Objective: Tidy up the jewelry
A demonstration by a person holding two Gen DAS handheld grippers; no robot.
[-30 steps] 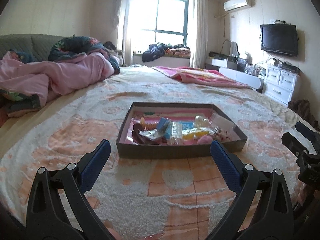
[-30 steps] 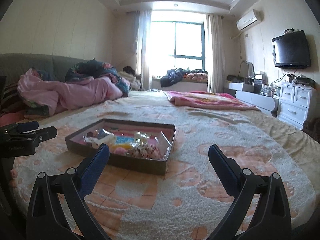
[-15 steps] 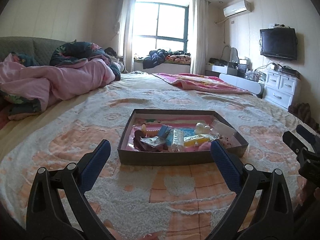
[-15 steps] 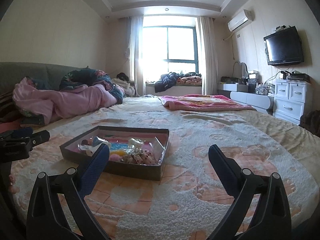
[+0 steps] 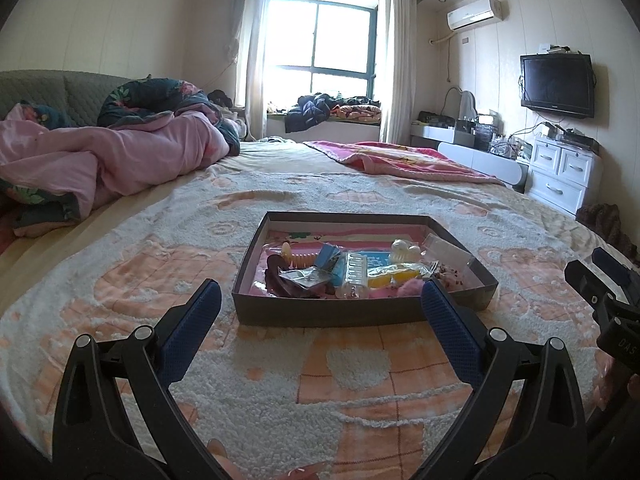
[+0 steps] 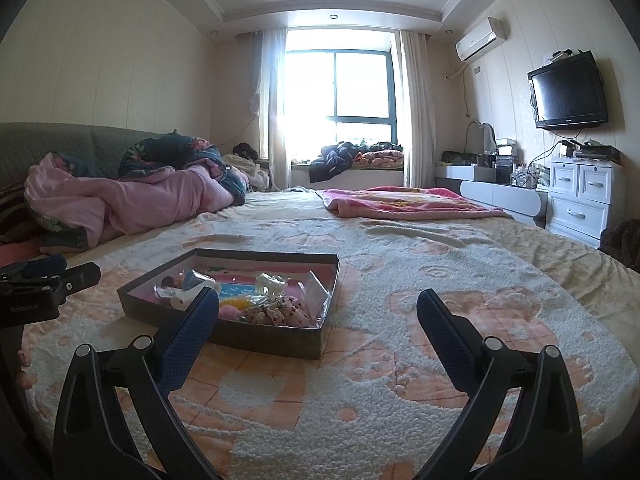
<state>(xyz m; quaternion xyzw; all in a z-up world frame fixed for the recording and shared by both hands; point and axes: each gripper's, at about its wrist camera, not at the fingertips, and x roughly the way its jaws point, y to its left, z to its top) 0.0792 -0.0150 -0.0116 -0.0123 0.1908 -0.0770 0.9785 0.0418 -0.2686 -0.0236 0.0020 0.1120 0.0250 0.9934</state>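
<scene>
A shallow dark cardboard tray (image 5: pixel 360 312) with a pink lining sits flat on the bed, on a fleecy bedspread (image 5: pixel 352 372) patterned in cream and peach. Inside lies a loose heap of small packets and trinkets: a yellow ribbed piece (image 5: pixel 298 257), a blue card (image 5: pixel 329 254), a clear plastic comb-like strip (image 5: pixel 357 273), a yellow packet (image 5: pixel 394 278), a pale bead cluster (image 5: pixel 404 248) and a pink fluffy ball (image 5: pixel 412 289), mostly overlapping; finer detail is too small to tell. The left gripper (image 5: pixel 320 316) hovers just short of the tray's near wall, jaws spread wide with nothing between them, the blue pads (image 5: pixel 192 328) flanking the tray. The right gripper (image 6: pixel 318 324) is off to the tray's right, also spread wide and empty, its left pad overlapping the tray's near side in view. Farther back lie a crumpled pink quilt (image 5: pixel 104 164) and a pink blanket (image 5: pixel 404 160), with a bright window (image 6: pixel 336 92), a wall television (image 6: pixel 568 96) and white drawers (image 6: pixel 584 196) beyond.
</scene>
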